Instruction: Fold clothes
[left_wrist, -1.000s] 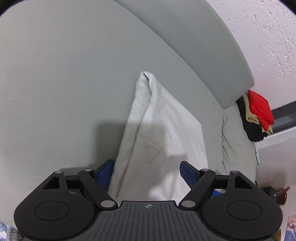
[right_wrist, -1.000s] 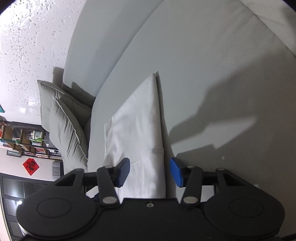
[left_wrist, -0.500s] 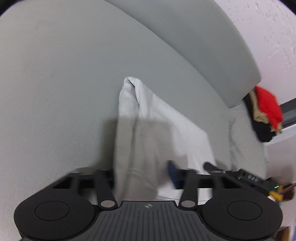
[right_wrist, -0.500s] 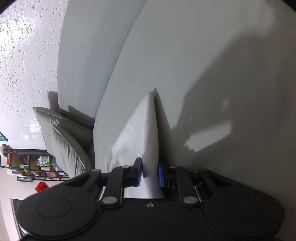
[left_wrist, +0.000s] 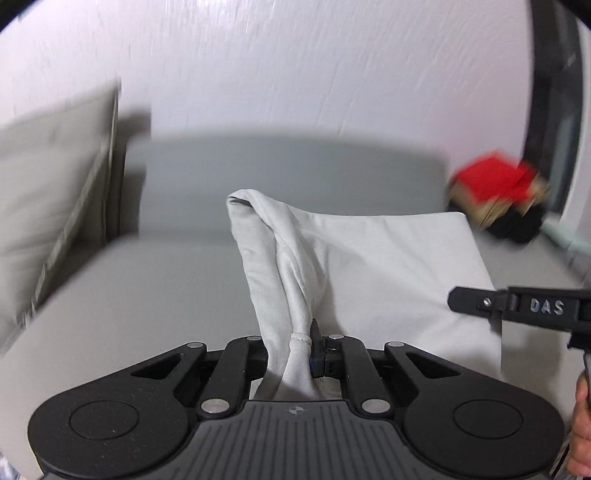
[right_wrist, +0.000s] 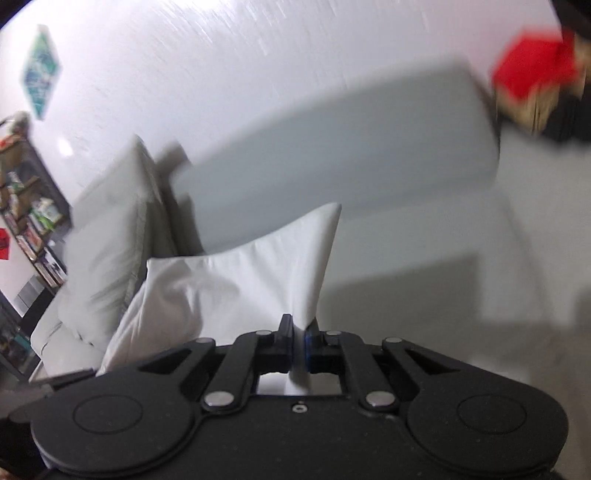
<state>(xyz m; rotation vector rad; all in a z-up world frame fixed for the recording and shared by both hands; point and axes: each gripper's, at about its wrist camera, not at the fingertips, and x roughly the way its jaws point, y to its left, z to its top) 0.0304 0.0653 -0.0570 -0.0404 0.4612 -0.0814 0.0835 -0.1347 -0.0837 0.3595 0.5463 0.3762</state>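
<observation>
A: What did the left gripper (left_wrist: 295, 354) have between its fingers?
B: A bunched edge of the pale grey garment (left_wrist: 369, 266). The fingers were closing on it, with the cloth pinched between them and only a narrow gap left.
A: And the right gripper (right_wrist: 299, 350)?
B: Its fingers were pressed together on a thin corner of the same garment (right_wrist: 258, 273), which rose to a peak just ahead of them.
A: Where did the garment sit?
B: It hung stretched between the two grippers over the sofa seat (left_wrist: 147, 280), in front of the grey backrest (left_wrist: 295, 177). Whether its lower part touched the seat could not be told.
A: Anything else on the sofa?
B: A light cushion (right_wrist: 110, 236) stood at one end of the seat. At the opposite end lay a blurred pile of clothes (left_wrist: 495, 195), red on top, black beneath.
A: Was the person visible?
B: Only part of a hand (left_wrist: 581, 435) at the right edge of the left wrist view, under the other gripper's black body.
</observation>
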